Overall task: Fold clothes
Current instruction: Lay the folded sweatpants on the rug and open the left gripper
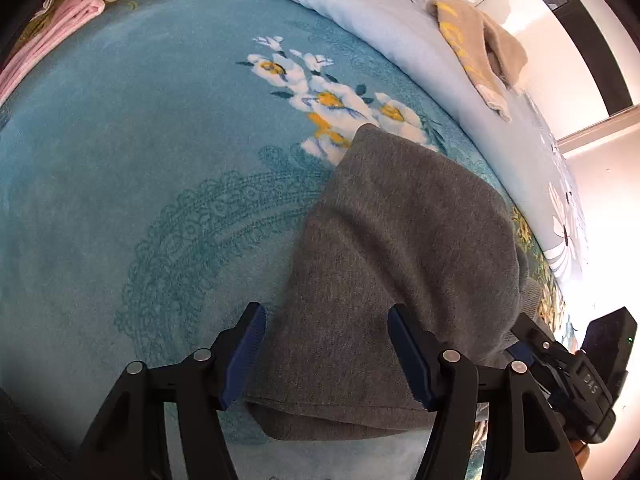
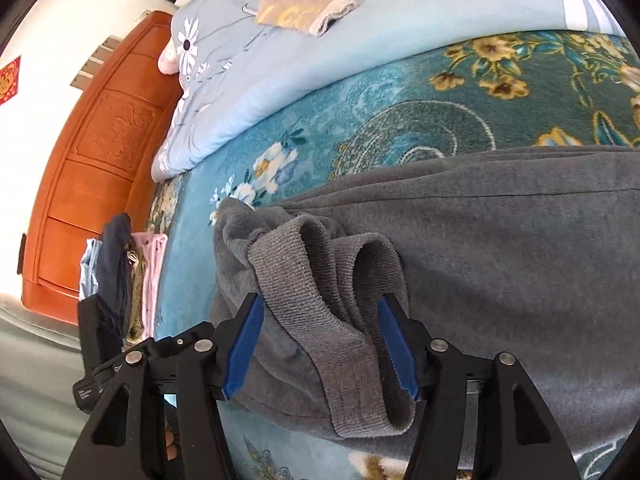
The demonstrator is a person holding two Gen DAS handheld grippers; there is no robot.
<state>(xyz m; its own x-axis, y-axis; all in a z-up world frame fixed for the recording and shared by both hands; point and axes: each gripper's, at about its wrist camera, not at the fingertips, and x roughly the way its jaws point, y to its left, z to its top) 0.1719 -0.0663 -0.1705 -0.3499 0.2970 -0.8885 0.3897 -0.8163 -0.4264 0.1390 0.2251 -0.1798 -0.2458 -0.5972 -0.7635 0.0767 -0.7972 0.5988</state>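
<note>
Straddling the grey trousers [image 1: 404, 264] on the bed [image 1: 120, 168], left gripper [image 1: 326, 354] and right gripper [image 2: 320, 346] both gape unclosed, so pinching the ribbed cuffs [image 2: 320, 280] probably precedes the next fold.

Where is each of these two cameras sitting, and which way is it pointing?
Left wrist: sits on the left tool, looking forward along its open blue fingers over the grey garment on the teal blanket; the right tool shows at lower right.
Right wrist: sits on the right tool, looking along its open fingers at the garment's ribbed cuffs, towards the wooden headboard; the left tool shows at lower left.
Shared: the garment, blanket, blue quilt, beige cloth and pink clothes.
</note>
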